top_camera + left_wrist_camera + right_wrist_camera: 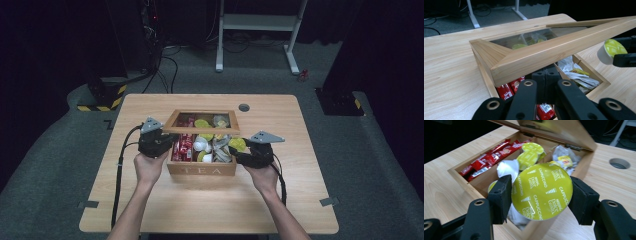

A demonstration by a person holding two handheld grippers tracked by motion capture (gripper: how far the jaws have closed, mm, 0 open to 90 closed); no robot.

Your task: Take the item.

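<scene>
When viewed from the high camera: light wooden box lettered TEA (201, 170) on the pale wooden table (150, 205), with its glass-paned wooden lid (201, 130) tilted half up. Left hand-held gripper (165, 141) at the box's left side, under the lid's corner. Right hand-held gripper (239, 151) at the box's right side, carrying a round yellow-green coffee capsule (237, 145) just above the right rim.

Along the left hand-held gripper (546, 80): jaws clenched together, tips hidden behind the lid's front rail (544, 57). Apparently propping the rail from below; no telling whether anything is pinched. Red foil sachets (505, 91) in the box beneath. Capsule (612, 48) off to the box's right, in the other hand-held gripper (624, 52).

Along the right hand-held gripper (540, 195): black pads (502, 197) grasping the capsule (541, 191) by its edges, foil face with CAPPUCCINO print turned toward the camera, over the box's near wall (464, 182). More yellow-green capsules (527, 160) and red sachets (489, 160) inside the box.

Risks, as a judgement:
- Lid dropping onto the box. Cause: a propped rail sliding off smooth, closed jaws if the left hand shifts.
- Capsule twisting or popping out. Cause: a grip on a thin round rim only, easily lost on a knock against the box wall or lid.
- Foil denting. Cause: squeezing harder to compensate.
</scene>
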